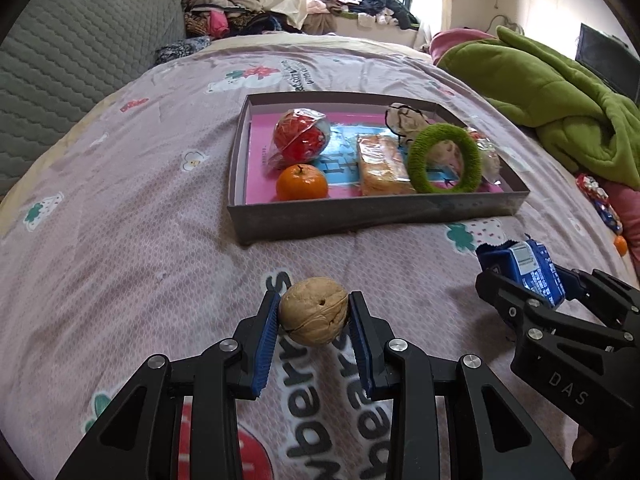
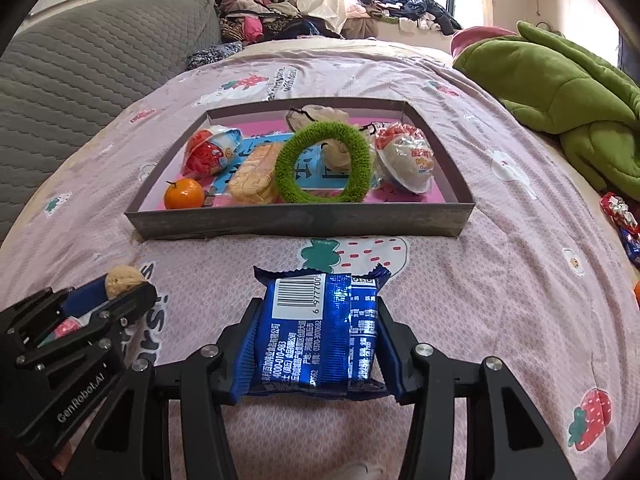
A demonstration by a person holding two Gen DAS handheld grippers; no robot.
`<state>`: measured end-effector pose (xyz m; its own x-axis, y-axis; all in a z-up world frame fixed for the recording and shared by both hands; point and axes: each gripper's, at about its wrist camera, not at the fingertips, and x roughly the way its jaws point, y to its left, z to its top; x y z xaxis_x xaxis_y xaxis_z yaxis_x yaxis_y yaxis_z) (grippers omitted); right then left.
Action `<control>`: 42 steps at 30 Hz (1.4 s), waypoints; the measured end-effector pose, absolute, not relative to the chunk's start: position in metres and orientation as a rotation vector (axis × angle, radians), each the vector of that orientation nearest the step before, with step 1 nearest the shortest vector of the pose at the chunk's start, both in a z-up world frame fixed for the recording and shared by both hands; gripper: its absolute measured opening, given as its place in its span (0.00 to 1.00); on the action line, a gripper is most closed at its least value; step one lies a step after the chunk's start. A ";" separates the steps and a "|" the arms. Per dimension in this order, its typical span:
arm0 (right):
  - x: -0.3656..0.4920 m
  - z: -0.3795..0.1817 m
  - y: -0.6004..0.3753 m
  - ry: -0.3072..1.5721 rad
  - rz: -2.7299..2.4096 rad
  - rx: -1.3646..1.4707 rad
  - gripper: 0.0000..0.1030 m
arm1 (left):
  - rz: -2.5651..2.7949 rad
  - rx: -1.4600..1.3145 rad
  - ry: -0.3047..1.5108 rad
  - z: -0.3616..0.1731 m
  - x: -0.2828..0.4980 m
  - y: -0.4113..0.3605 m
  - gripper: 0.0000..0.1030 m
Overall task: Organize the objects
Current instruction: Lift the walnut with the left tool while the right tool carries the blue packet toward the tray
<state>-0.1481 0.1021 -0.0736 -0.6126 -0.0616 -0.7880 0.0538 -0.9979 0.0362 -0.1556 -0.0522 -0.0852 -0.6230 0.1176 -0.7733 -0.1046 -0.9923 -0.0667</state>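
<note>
My left gripper is shut on a tan walnut, held just above the pink bedspread; the same walnut and left gripper show at the lower left of the right wrist view. My right gripper is shut on a blue snack packet with a barcode; that packet sits at the right of the left wrist view. Ahead lies a shallow grey box holding an orange, a red wrapped ball, a biscuit pack and a green ring.
A green blanket is heaped at the right. A grey quilted cushion stands at the left. Wrapped candies lie at the bed's right edge. A white wrapped ball lies in the box's right corner. Clothes pile up by the window.
</note>
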 end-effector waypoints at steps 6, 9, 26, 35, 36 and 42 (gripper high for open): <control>-0.136 -0.059 0.105 -0.020 -2.777 1.301 0.50 | 2.752 -1.280 -0.029 -0.074 -0.140 -0.048 0.34; -0.130 -0.051 0.106 -0.025 -2.784 1.275 0.50 | 2.775 -1.247 -0.020 -0.063 -0.132 -0.044 0.34; -0.103 -0.005 0.118 -0.050 -2.830 1.102 0.50 | 2.844 -1.119 0.015 -0.014 -0.105 -0.028 0.34; -0.099 0.018 0.125 -0.039 -2.854 1.004 0.50 | 2.869 -1.056 0.028 0.011 -0.105 -0.023 0.34; -0.099 0.020 0.126 -0.034 -2.859 0.995 0.50 | 2.870 -1.051 0.027 0.013 -0.106 -0.022 0.34; -0.101 0.030 0.133 -0.043 -2.877 0.962 0.50 | 2.886 -1.021 0.027 0.025 -0.115 -0.021 0.34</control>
<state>-0.1011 0.1329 0.0296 -0.7936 -0.1110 -0.5982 0.0931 -0.9938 0.0609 -0.1150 -0.0210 0.0254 -0.7746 0.0695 -0.6286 -0.0812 -0.9966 -0.0101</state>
